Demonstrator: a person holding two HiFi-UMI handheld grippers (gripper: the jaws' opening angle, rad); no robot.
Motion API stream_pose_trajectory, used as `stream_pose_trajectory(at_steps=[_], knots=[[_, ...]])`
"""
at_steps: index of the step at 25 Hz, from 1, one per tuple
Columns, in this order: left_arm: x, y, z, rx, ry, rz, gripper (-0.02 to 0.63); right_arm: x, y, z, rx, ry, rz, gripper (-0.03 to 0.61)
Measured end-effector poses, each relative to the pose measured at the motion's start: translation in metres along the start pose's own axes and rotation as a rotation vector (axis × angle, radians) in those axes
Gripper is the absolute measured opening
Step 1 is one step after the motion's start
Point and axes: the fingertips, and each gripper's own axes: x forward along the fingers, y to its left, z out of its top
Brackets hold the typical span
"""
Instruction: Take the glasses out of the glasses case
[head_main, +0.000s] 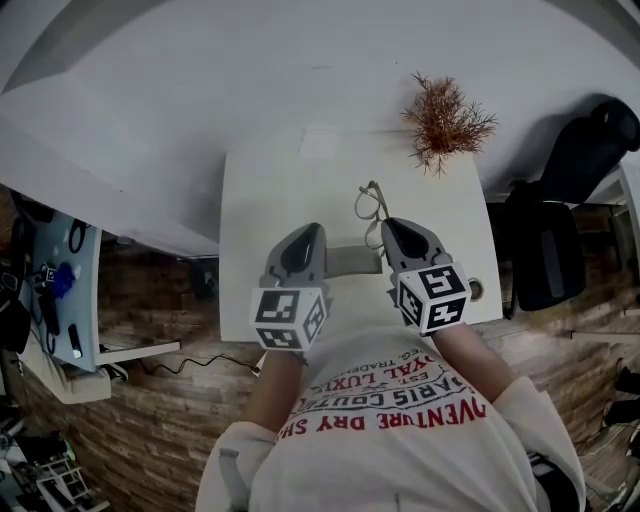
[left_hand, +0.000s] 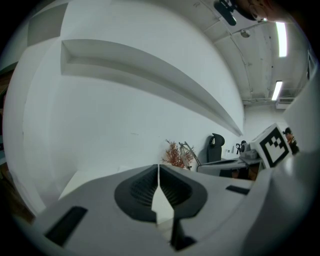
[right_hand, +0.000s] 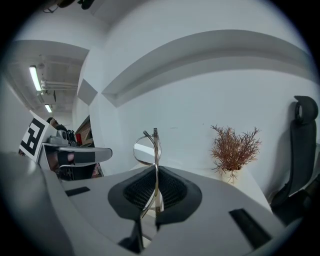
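"How was the left gripper (head_main: 308, 232) held?"

"Low over the front of the white table (head_main: 262, 195), pointing away from the person, with the forearm straight behind it. Its fingers (left_hand: 145, 186) were pressed together with nothing between them."

"And the glasses case (head_main: 350, 262)?"

"It lay on the table between the two grippers, just beside the left one. Both its ends were hidden behind the gripper bodies, so I couldn't tell whether it was open or whether the left gripper touched it."

"The right gripper (head_main: 386, 224)?"

"It pointed forward at the same height. Its fingers were clamped on the thin metal frame of the glasses (head_main: 371, 204), which stood up past the fingertips, outside the case and beyond its right end. In the right gripper view one lens rose above the fingers. I couldn't tell whether the frame touched the table."

"Further right?"

"A dried reddish plant (head_main: 445, 122) stood at the table's far right corner. A dark chair (head_main: 572, 190) stood beside the table, partly cut off."
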Motion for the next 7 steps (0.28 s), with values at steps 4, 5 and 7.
stream_pose_trajectory(at_steps=[4, 5, 7], knots=[[-0.0035, 0.0025, -0.0037, 0.008, 0.007, 0.010, 0.012, 0.0005, 0.0024, -0.0041, 0.004, 0.004, -0.003, 0.025], [-0.0046, 0.0032, -0.0046, 0.010, 0.009, 0.012, 0.012, 0.0001, 0.0031, -0.0051, 0.006, 0.005, -0.004, 0.025], [-0.0068, 0.0043, -0.0062, 0.012, 0.011, 0.017, 0.012, -0.0011, 0.0043, -0.0069, 0.007, 0.005, -0.006, 0.025]])
